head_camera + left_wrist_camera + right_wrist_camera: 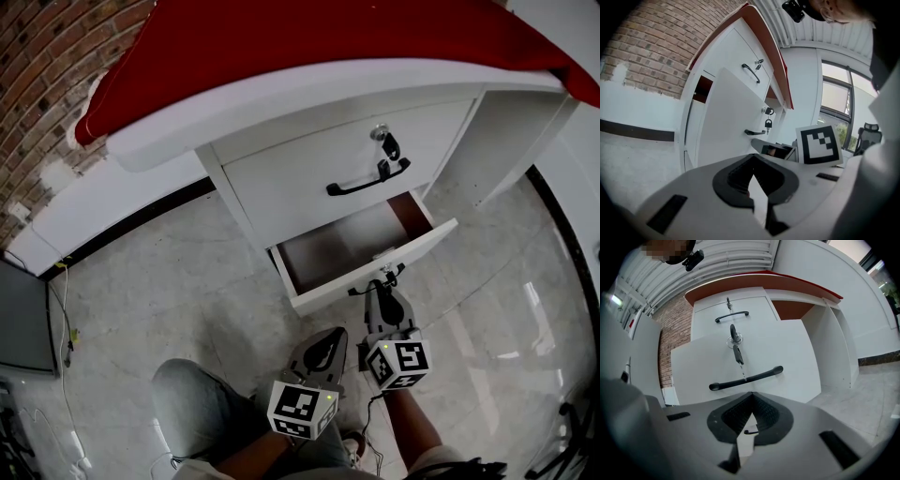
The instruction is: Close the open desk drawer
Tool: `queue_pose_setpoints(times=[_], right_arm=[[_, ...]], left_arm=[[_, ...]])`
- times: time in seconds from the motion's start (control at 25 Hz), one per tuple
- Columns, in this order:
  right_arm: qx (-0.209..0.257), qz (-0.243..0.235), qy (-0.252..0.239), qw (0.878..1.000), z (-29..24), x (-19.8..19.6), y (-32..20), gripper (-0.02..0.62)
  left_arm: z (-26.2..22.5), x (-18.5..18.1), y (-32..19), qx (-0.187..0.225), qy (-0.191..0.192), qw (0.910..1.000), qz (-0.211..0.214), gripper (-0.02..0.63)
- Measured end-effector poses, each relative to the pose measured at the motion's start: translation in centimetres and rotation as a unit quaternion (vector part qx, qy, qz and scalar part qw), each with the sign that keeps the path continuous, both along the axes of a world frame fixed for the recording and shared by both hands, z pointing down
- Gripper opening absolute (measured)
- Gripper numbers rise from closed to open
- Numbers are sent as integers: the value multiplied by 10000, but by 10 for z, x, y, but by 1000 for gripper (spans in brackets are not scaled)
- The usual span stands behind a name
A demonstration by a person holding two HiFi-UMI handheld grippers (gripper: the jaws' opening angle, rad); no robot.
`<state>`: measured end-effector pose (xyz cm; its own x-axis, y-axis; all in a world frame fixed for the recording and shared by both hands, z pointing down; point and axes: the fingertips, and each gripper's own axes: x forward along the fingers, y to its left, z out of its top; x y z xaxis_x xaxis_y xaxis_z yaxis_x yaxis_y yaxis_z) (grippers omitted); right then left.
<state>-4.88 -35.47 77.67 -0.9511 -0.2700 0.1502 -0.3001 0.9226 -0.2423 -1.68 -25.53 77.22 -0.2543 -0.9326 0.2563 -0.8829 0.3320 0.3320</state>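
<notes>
Well, from your head, the open drawer (337, 248) sits low under the desk (309, 89), and your right gripper (382, 289) is close to its front. Left view: your left gripper (751, 158) is closed and empty, off to the left. Right view: the jaws are closed and empty too, with the handle (745, 378) just ahead. If you push off-centre, the drawer may jam. The floor (187, 281) gives you wide room.

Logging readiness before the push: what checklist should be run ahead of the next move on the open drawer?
1. Drawer open, nothing sticking out of it: ok.
2. Right gripper faces the drawer front, just below the handle: ok.
3. Right jaws together and empty, fit for pushing: ok.
4. Left gripper shut, empty, apart from the drawer: ok.
5. Key hangs above the handle, off the likely push point: ok.
6. Right gripper touching the front: cannot tell.
</notes>
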Motion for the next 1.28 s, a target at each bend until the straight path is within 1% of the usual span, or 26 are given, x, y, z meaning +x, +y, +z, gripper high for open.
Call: queue_pose_setpoints(times=[0.2,0.44,0.8,1.0,1.16,1.28], right_arm=[[-1,-14,-3,10000,-1,-3,-1,-2],[126,18,4,9999,-1,-8,-5,-2],[68,-79,91,9999,0,-26,-9,-2],[26,-14,75,10000,0,-34,-12,-2],[-33,-37,95,9999,1,-39,-13,-2],[8,-17,102,9999,1,-42,-12,-2]], left_arm=[[-3,-6,2,18,-48,10000,-57,8],[2,-7,4,14,23,10000,-84,8],[0,-14,6,66,60,9999,-122,8],[2,-20,8,78,44,9998,-164,8],[6,-24,11,60,119,9998,-176,8],[9,-27,14,49,174,9996,-201,8]])
